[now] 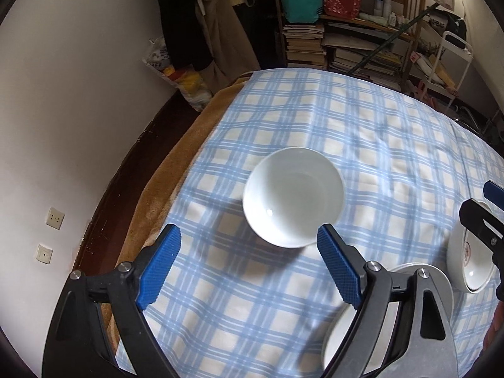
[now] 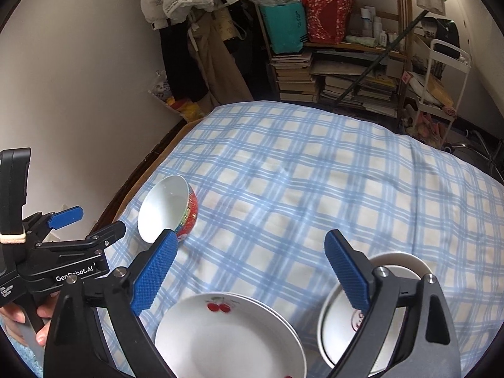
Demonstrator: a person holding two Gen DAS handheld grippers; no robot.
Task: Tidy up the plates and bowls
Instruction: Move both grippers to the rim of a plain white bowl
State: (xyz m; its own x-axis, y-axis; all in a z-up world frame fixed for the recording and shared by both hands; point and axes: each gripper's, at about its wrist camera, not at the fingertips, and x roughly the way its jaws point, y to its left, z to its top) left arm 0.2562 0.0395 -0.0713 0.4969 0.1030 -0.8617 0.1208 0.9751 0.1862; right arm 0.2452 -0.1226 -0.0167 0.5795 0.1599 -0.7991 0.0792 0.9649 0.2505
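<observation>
Bowl [image 1: 293, 197] just ahead of left tongs [image 1: 249, 260]; both tongs released, empty.

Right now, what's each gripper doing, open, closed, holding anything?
Left gripper: open, holding nothing; white bowl lies beyond it.
Right gripper: open, holding nothing.
</observation>
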